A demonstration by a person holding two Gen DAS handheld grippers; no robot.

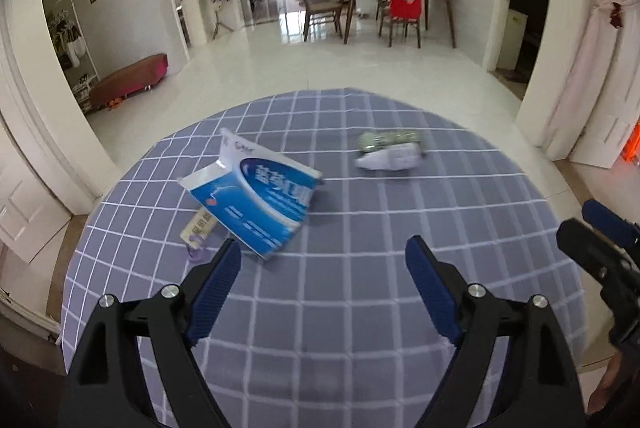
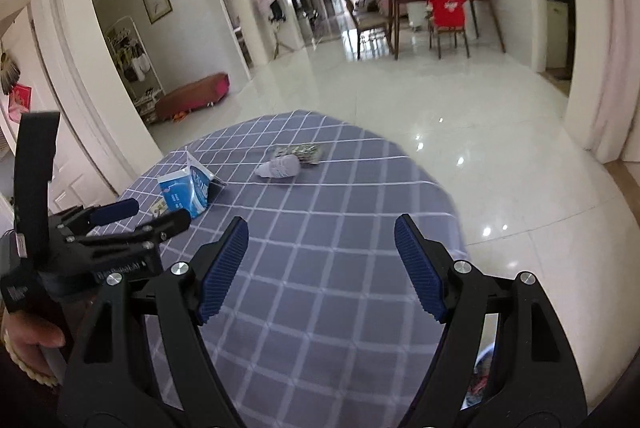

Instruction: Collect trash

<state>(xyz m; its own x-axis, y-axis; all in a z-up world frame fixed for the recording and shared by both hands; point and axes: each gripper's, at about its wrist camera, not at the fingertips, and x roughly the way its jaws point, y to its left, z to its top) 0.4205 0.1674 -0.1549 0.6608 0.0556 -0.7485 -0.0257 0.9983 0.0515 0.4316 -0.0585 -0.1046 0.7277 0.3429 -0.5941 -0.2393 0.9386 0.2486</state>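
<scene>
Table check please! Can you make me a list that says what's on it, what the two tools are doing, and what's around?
Surface: round table, blue checked cloth.
Job's things: opened blue and white box; small white bottle lying down; silvery foil pack right behind it; small tag partly under the box.
Clutter: nothing seen.
Grippers: left tool open, empty; right tool open, empty; both over the cloth.
Cables: nothing seen.
Surroundings: shiny white tile floor, dining table with chairs, low bench.
</scene>
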